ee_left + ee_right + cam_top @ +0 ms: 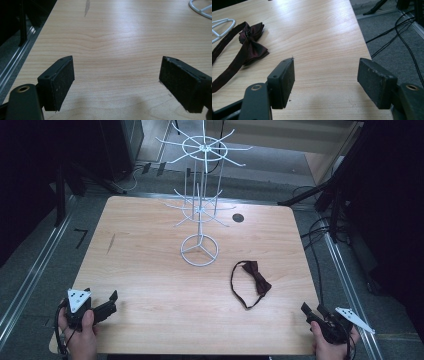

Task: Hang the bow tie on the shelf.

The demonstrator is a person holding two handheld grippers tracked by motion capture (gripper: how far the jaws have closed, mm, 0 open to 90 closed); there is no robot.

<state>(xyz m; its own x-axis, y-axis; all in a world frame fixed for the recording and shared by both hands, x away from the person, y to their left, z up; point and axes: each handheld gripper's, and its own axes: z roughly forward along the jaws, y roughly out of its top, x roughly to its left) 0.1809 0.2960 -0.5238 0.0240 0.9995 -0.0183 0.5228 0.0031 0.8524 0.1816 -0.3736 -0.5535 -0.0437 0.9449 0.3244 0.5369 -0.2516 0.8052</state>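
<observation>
I hold both grippers at my edge of the table (150, 270), clear of the work, likely ready to start. Left gripper (117, 80): jaws wide, empty, over bare wood. Right gripper (325, 82): jaws wide, empty. The bow tie (249, 47) lies ahead-left of it, beside the rack (200, 220) base.

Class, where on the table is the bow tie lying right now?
In the high view the bow tie lies flat on the table's right half, just right of the white wire stand's ring base and ahead of the right gripper.
</observation>
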